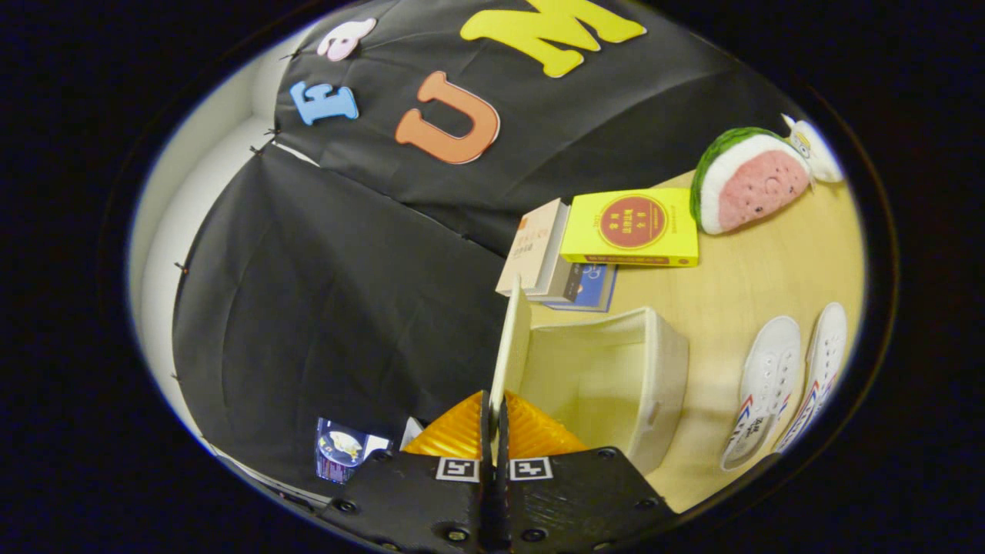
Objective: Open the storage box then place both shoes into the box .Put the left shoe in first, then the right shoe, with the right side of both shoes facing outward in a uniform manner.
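I have the tongs (pixel 494 419) pinched on the storage box's lid (pixel 509 350), both orange fingers (pixel 450 438) pressing its thin edge, the lid standing upright at the box's left side. Judging by this, the opening step is in hand and nearly done. Right of the lid, the storage box (pixel 666 362) sits open and bare inside on the table (pixel 739 292). Behind the box lie stacked books (pixel 631 227); further right of them, a watermelon plush (pixel 750 181). Right of the box, well apart, both white shoes (pixel 769 385) lie side by side. Next I'd let the lid go, then fetch the left shoe; which shoe that is I cannot tell.
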`<action>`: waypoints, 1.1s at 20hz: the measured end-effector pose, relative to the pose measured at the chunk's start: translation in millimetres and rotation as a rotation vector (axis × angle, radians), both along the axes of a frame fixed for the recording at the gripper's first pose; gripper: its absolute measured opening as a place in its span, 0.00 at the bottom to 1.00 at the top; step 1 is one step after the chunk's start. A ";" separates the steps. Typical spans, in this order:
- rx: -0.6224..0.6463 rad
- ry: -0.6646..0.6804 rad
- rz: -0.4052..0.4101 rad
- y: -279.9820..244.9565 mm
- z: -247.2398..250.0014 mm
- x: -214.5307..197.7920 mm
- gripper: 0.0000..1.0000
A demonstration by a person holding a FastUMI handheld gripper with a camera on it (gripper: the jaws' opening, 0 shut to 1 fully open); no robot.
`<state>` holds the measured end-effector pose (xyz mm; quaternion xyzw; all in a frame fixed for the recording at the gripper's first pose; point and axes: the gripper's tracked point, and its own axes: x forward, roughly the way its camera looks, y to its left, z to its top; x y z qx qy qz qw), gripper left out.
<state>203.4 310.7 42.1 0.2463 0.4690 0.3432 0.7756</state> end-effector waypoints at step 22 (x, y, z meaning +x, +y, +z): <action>-0.148 -0.265 0.132 185.1 -6.7 -39.2 0.96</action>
